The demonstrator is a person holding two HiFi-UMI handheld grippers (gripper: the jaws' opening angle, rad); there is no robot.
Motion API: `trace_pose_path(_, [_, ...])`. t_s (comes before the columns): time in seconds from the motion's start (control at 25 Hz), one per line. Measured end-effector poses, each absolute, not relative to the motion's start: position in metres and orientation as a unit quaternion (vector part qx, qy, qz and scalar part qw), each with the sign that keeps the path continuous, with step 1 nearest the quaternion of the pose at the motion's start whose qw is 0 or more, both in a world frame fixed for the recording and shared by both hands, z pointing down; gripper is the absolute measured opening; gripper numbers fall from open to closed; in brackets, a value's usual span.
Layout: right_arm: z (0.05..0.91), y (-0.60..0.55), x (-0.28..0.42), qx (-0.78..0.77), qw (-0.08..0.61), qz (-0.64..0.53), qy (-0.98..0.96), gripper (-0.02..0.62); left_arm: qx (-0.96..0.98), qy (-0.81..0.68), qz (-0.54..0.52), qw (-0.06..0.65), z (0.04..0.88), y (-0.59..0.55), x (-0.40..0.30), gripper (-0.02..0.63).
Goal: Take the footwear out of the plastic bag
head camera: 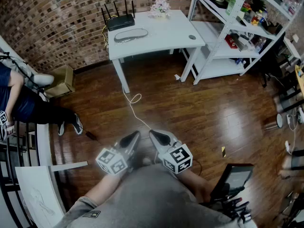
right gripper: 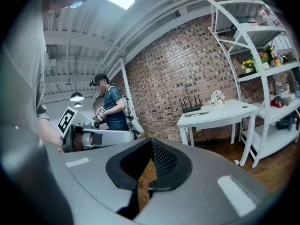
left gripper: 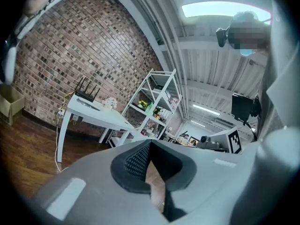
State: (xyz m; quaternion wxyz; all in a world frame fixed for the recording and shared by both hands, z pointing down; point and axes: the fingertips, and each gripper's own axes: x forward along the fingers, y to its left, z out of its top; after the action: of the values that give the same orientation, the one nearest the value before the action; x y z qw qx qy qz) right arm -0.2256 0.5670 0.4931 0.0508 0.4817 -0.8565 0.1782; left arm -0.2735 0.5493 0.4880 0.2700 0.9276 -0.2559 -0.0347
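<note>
Neither the plastic bag nor the footwear to be drawn from it can be found in any view, so their place cannot be told. The only shoes (head camera: pixel 77 125) seen are worn by a seated person (head camera: pixel 21 106) at the left edge of the head view, and these are not taken to be the task's. Nothing of the task is therefore judged to have been done: the bag is yet to be found and reached, steadied or opened, and the footwear gripped and lifted out. The left claw (head camera: pixel 134 136) and the right claw (head camera: pixel 154 135) are held side by side in front of the wearer's body, above the wooden floor (head camera: pixel 199 108), with their tips near one another. In each claw's own view the jaws are seen closed together with nothing between them, and only floor is glimpsed behind the pads. Farther out, a white bench (head camera: pixel 161 34) is set against the brick wall (head camera: pixel 57 18). A router (head camera: pixel 119 20), a flat grey item (head camera: pixel 130 34) and a small bunch of flowers (head camera: pixel 160 6) are carried on it, but no bag is made out there. A white cable (head camera: pixel 135 103) is trailed from the bench across the floor toward the claws. A white shelving unit (head camera: pixel 223 51) stocked with small items is placed to the right of the bench, and a cardboard box (head camera: pixel 61 80) lies near the wall at the left.
</note>
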Motion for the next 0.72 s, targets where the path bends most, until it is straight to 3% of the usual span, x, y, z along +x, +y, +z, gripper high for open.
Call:
trace_pose_path(0.4, [0.491,0.526,-0.209,0.48,0.048,0.174,-0.859,0.012,0.926,-0.264,-0.035,0.268,0.487,0.509,-0.262,0.002])
trace_pose_path(0.72, [0.487,0.454,-0.15,0.477,0.037,0.171,-0.861,0.012,0.923,-0.282,-0.031,0.261,0.487,0.436,-0.211,0.002])
